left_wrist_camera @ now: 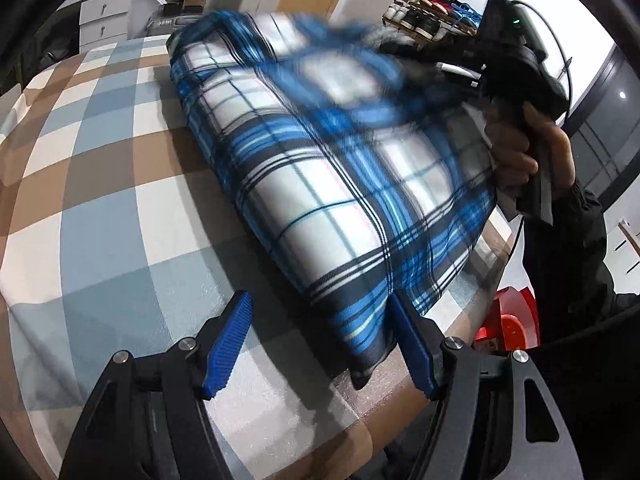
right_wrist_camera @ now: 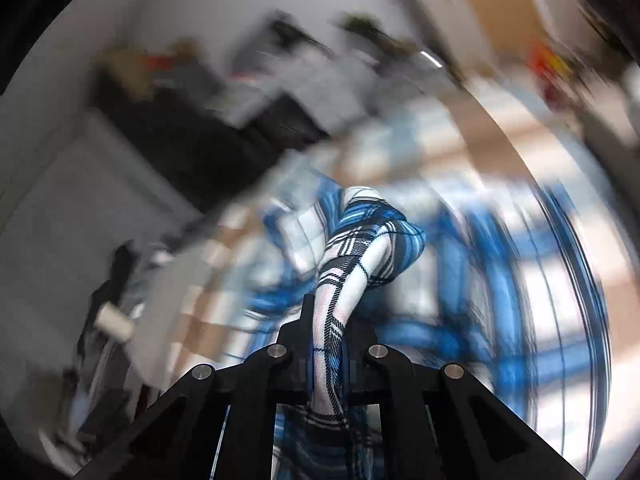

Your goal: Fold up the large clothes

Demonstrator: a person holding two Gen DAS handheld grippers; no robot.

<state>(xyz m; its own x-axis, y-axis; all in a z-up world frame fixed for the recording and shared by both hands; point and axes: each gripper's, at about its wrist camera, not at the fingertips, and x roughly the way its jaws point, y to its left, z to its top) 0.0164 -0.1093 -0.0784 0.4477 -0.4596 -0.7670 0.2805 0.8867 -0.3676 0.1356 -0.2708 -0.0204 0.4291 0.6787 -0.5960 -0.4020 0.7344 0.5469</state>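
A blue, white and black plaid garment (left_wrist_camera: 320, 176) lies partly folded on the checked table cover (left_wrist_camera: 100, 160). My left gripper (left_wrist_camera: 320, 320) is open, its blue pads (left_wrist_camera: 228, 340) spread just at the garment's near corner, which lies between them. My right gripper (left_wrist_camera: 436, 68), held by a hand at the far right, is shut on a bunched fold of the garment and lifts it over the cloth. In the right wrist view that fold (right_wrist_camera: 348, 280) runs up between the closed fingers (right_wrist_camera: 328, 332); the rest is motion-blurred.
The table's right edge (left_wrist_camera: 492, 248) runs close to the garment, with a red stool (left_wrist_camera: 508, 320) below it. A shoe rack (left_wrist_camera: 432, 12) and white drawers (left_wrist_camera: 104, 20) stand beyond the table. The person's dark sleeve (left_wrist_camera: 568, 260) is at the right.
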